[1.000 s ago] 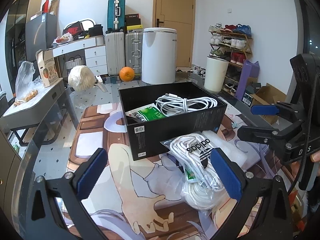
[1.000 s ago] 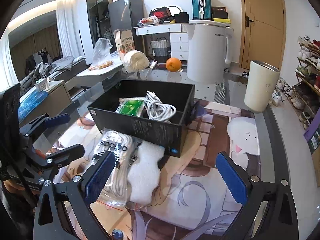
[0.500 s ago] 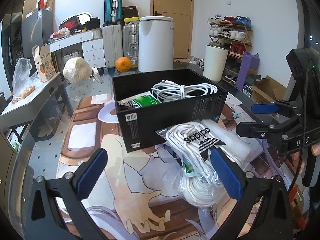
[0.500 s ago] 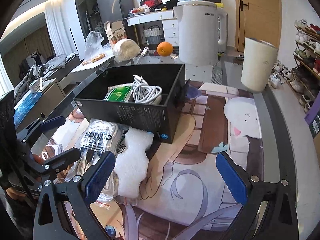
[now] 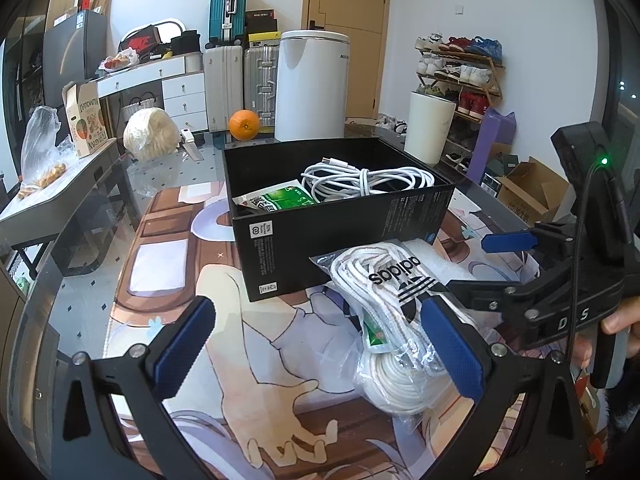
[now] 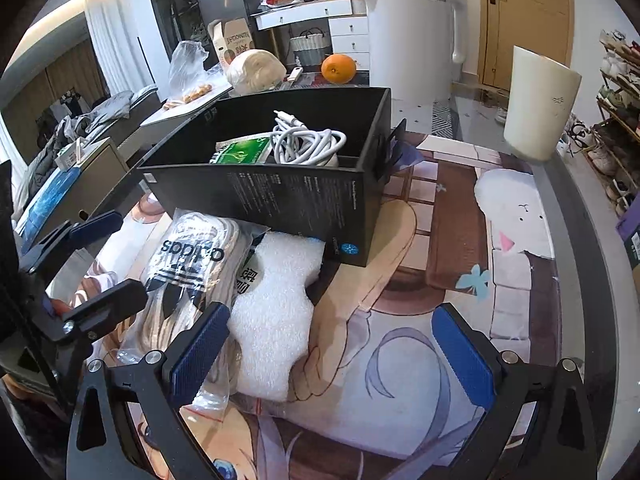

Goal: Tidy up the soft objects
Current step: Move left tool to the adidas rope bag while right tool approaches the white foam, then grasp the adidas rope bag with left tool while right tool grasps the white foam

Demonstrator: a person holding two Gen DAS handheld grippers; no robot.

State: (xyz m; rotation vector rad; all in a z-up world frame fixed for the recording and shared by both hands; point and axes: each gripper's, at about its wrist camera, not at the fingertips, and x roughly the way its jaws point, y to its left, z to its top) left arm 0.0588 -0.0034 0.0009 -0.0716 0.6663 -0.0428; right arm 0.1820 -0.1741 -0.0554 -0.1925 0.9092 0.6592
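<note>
Black box (image 5: 344, 240), two items inside

Two near views, shared black box (image 5: 340, 236)

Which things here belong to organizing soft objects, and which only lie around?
For the job:
- black cardboard box
- clear adidas bag of white cord
- white foam sheet
- coiled white cable
- green packet

Lying about:
- orange fruit
- white electric kettle

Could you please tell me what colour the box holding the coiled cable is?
The box is black with small white print on its side, clearest in the left wrist view.
</note>
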